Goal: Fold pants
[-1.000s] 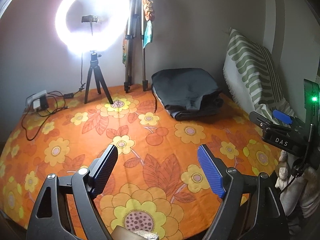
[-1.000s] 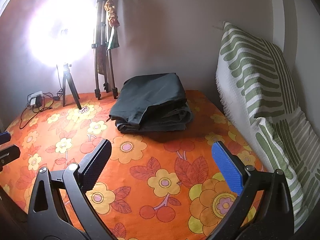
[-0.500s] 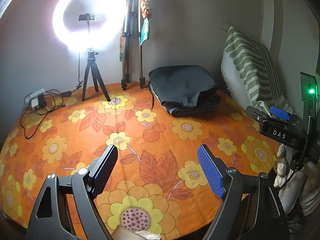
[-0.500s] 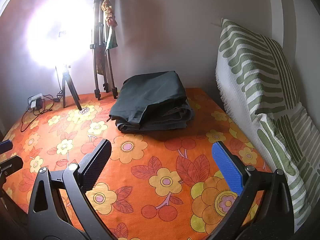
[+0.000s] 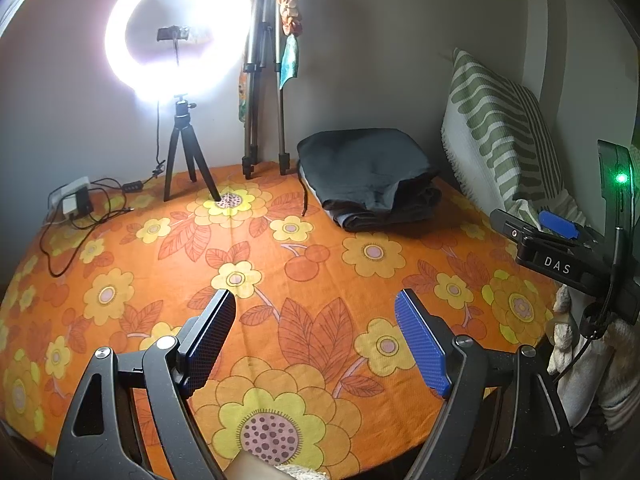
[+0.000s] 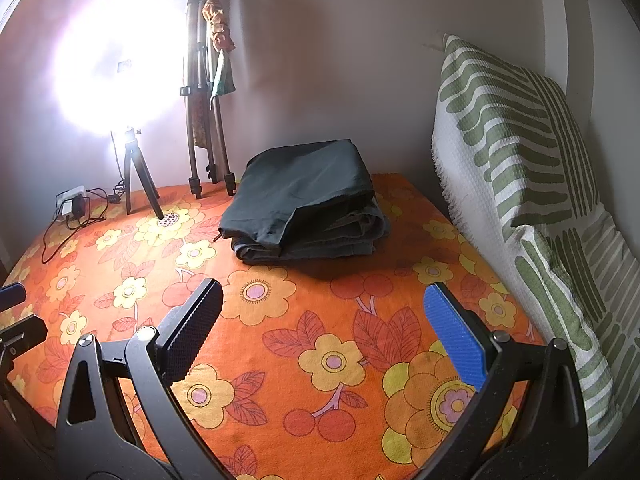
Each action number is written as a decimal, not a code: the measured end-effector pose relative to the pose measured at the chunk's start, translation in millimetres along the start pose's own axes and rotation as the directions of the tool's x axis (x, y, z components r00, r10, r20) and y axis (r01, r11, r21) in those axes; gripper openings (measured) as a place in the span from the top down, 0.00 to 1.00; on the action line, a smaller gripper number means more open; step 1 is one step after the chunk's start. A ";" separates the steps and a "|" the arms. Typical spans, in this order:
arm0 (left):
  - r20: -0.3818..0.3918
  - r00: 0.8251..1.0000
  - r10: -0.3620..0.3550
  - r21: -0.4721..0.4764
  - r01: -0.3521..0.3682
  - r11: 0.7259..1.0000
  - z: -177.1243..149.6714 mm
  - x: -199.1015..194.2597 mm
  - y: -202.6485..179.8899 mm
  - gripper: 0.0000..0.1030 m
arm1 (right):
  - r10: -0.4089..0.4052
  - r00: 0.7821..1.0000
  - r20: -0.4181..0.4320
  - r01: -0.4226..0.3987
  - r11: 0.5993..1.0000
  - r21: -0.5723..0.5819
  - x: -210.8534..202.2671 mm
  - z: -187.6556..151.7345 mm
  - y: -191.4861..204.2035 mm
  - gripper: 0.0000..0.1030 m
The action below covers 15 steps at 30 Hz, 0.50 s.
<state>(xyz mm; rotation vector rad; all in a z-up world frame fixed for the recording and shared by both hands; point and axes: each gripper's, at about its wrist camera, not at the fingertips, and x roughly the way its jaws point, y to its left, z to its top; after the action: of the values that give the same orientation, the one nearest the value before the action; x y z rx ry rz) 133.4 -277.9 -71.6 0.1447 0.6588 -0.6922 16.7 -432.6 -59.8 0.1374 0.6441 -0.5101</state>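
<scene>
1. The left gripper [image 5: 316,332] is hovering over the cloth [image 5: 120,280] at the bottom centre of the left view; its jaws are standing wide apart and holding nothing.
2. The right gripper [image 6: 326,328] is hovering over the cloth at the bottom centre of the right view; its jaws are likewise gaping wide and gripping nothing.
3. The pants [image 6: 304,200] are lying folded in a dark stack on the cloth, at centre in the right view and right of centre in the left view [image 5: 368,176], well apart from both grippers.
4. A striped pillow [image 6: 528,184] is leaning against the wall at the right of the frame, near the pants.
5. A lit ring light [image 5: 176,32] is standing on a small tripod [image 5: 186,160] at the upper left of the left view.
6. A taller folded tripod [image 5: 264,80] is standing between the light and the pants.
7. A charger with cables [image 5: 74,204] is lying at the left edge.
8. The right gripper's body is showing at the right edge of the left view.
</scene>
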 end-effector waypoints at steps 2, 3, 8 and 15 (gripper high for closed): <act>0.001 1.000 0.001 0.003 -0.001 1.000 -1.1 0.1 -0.8 0.20 | 0.001 1.000 -0.001 -0.001 1.000 0.001 0.0 -1.4 0.0 0.01; 0.001 1.000 0.001 0.002 -0.001 1.000 -1.2 0.1 -1.0 0.20 | 0.001 1.000 -0.002 -0.001 1.000 0.001 0.1 -2.0 0.4 0.01; 0.002 1.000 0.002 0.006 -0.002 1.000 -2.1 0.2 -2.2 0.20 | -0.001 1.000 -0.002 0.001 1.000 0.003 -0.8 -2.8 1.1 0.01; 0.002 1.000 0.006 0.001 -0.006 1.000 -1.8 -0.2 0.2 0.20 | 0.000 1.000 -0.003 0.000 1.000 0.005 -0.5 -3.4 1.3 0.01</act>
<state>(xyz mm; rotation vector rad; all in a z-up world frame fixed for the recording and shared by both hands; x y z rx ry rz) 132.5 -277.1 -72.9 0.1468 0.6563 -0.6871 15.2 -430.3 -62.2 0.1428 0.6463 -0.5110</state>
